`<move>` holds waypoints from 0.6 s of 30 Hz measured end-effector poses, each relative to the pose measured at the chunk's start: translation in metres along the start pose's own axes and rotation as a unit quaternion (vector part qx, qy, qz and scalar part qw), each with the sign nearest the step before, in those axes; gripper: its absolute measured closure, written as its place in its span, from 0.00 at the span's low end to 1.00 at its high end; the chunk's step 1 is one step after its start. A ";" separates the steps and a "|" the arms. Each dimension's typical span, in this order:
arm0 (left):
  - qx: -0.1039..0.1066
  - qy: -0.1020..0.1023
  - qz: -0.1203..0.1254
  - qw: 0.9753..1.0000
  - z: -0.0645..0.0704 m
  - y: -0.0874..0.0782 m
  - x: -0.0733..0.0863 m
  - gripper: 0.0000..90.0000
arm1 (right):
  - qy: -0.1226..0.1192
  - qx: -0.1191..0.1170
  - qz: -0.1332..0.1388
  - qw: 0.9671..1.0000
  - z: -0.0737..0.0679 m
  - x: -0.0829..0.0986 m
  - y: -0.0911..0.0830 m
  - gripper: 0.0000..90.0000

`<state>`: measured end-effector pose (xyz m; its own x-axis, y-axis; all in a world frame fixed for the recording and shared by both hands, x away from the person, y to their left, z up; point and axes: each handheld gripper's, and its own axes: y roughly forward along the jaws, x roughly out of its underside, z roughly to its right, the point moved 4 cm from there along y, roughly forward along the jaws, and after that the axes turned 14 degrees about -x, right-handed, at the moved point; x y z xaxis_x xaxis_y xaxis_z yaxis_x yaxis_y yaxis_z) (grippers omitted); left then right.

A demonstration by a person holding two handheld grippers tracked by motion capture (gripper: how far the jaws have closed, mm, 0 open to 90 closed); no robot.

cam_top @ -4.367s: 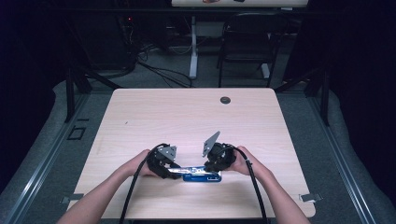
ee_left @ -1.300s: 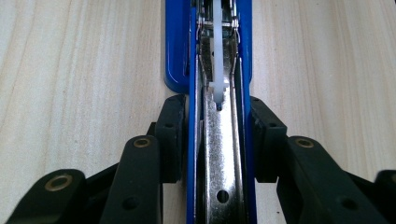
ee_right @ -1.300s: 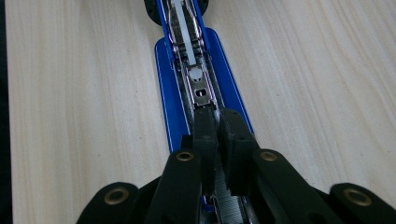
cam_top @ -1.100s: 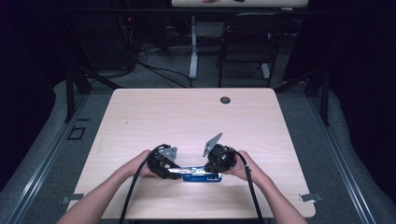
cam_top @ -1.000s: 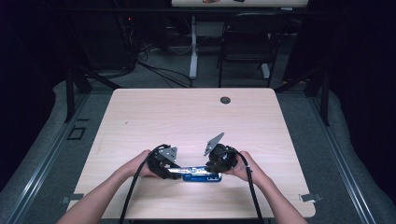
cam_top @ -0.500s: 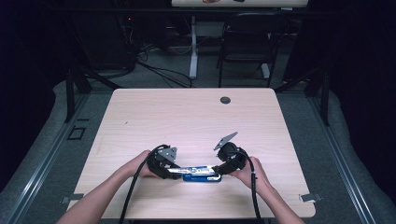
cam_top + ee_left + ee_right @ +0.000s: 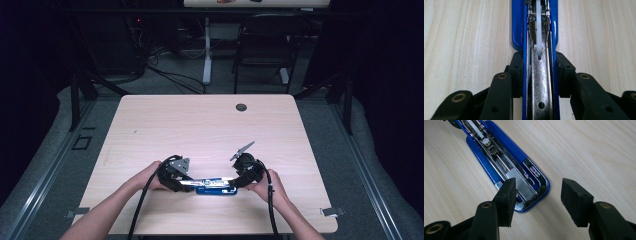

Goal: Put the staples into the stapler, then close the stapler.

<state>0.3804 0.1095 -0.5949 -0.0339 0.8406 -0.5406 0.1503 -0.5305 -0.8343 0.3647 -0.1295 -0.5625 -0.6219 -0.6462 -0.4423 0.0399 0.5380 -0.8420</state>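
Right claw [image 7: 536, 202] has pulled back rightward off the blue stapler [image 7: 506, 165], jaws now spread. Left claw [image 7: 539, 75] clamps the stapler's opened arm on the bench [image 7: 200, 125]

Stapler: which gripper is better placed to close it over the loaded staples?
Probably right: the right gripper is open and free at the staples. The left gripper is shut on the stapler, steadying it.
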 end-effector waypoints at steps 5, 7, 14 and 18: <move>0.001 0.001 0.001 1.000 0.000 0.000 0.000 0.72 | -0.001 -0.006 -0.006 1.000 0.001 0.001 0.001 0.53; 0.001 -0.001 0.000 1.000 0.000 0.000 0.000 0.72 | 0.000 -0.009 -0.003 1.000 0.000 0.001 0.000 0.55; -0.004 -0.001 -0.001 1.000 0.001 -0.001 -0.001 0.72 | 0.003 -0.010 0.031 0.999 0.002 -0.002 -0.008 0.62; -0.006 -0.003 -0.008 1.000 0.001 -0.002 -0.002 0.72 | 0.003 -0.007 0.023 1.000 0.003 -0.002 -0.005 0.65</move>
<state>0.3792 0.1088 -0.5928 -0.0418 0.8488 -0.5271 0.1609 -0.5150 -0.8419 0.3678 -0.1327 -0.5583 -0.6238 -0.6178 -0.4788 0.0579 0.5744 -0.8165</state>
